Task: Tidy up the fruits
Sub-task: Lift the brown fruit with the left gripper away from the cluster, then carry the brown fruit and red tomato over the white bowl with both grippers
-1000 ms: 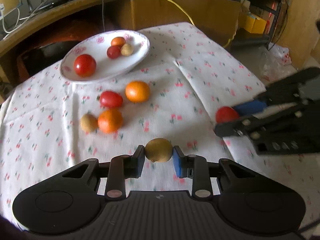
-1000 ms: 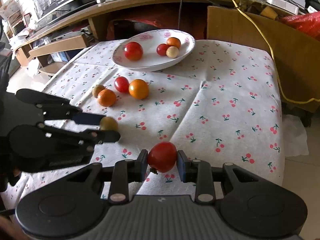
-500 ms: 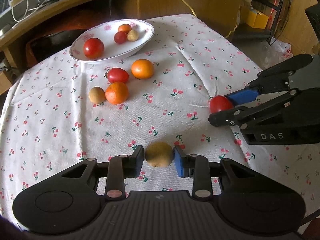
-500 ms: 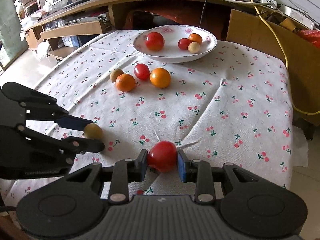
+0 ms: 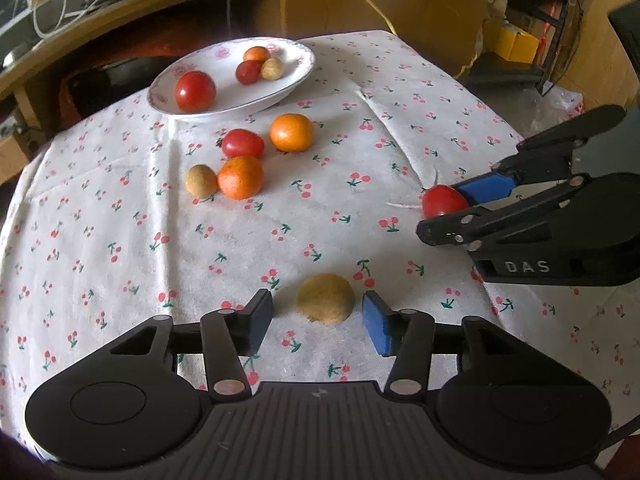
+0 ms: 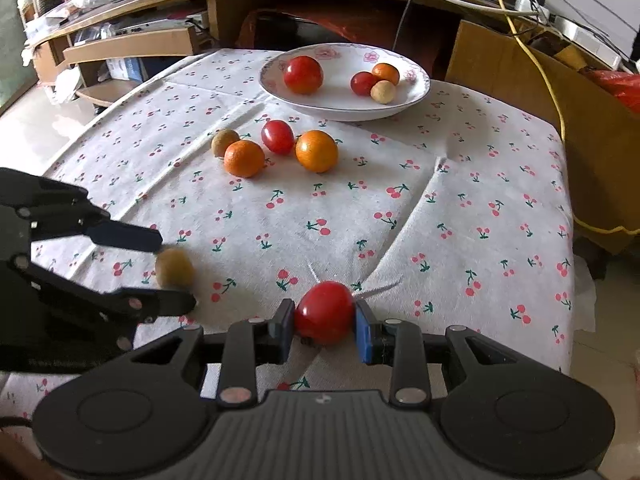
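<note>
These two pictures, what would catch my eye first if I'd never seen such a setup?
Probably the two black grippers low in each view: the right gripper clamps a red tomato, while the left gripper has just been opening, a brown kiwi loose between its pads on the cherry-print tablecloth. Farther back, a white plate holds four fruits.

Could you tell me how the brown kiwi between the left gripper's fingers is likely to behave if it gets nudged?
The kiwi looks rounded, so it may roll, though the soft tablecloth probably slows it. Its fuzzy skin likely grips the pads well. The left gripper has just been opening, with gaps on both sides, so nothing restrains the kiwi.
</note>
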`<state>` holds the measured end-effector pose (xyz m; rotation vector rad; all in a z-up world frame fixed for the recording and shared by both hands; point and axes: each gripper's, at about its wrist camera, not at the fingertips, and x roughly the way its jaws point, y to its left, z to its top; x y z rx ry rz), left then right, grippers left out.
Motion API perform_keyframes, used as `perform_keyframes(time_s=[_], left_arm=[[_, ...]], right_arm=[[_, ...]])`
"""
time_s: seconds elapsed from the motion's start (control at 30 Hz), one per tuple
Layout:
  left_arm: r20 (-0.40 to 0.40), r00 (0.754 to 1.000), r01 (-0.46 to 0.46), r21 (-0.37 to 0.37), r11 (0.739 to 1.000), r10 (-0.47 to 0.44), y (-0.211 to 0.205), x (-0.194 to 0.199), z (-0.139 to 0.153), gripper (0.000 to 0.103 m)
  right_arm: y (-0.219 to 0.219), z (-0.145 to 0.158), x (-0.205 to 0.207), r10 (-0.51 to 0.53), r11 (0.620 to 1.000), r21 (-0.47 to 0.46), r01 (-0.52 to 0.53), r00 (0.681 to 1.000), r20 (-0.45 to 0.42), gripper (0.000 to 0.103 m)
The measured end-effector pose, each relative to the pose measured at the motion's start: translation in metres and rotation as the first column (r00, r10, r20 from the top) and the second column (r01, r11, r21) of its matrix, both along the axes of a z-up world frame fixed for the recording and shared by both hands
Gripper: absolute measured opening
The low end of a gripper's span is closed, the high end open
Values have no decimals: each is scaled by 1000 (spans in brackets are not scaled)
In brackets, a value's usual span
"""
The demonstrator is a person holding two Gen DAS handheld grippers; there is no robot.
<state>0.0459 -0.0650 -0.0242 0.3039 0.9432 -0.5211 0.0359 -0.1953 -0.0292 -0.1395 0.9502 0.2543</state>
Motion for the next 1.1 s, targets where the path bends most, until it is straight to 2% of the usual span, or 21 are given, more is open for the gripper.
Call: perform_keyframes(time_s=[0.03, 0.1, 0.27, 0.47, 0.67, 0.93, 1.1], left_arm=[[4, 1000, 0, 4, 1000, 0, -2, 0, 0, 54], [-4, 1000, 0, 5, 1000, 0, -5, 0, 1, 45], [4, 1000, 24, 24, 999, -24, -9, -4, 1, 38], [-19, 1000, 7, 9, 1000, -7, -6, -1, 2, 38], [-27, 999, -33, -35, 999, 32, 5, 1, 10, 38], [12, 999, -36, -77, 996, 37, 10, -4, 35, 38], [49, 998, -44, -106, 993, 49, 8, 1, 55, 38]], right_arm=[[0, 0, 0, -4, 1000, -2, 4, 1000, 3, 32], [2, 0, -1, -12, 1000, -9, 12, 1000, 1, 31], [6, 2, -5, -24, 999, -21, 24, 1000, -2, 31], [10, 12, -12, -48, 999, -5, 48, 999, 25, 31], [7, 23, -22, -115, 993, 4, 115, 992, 45, 30], [14, 42, -32, -176, 984, -11, 176, 984, 39, 30], [21, 63, -22, -182, 982, -34, 184, 982, 47, 30]])
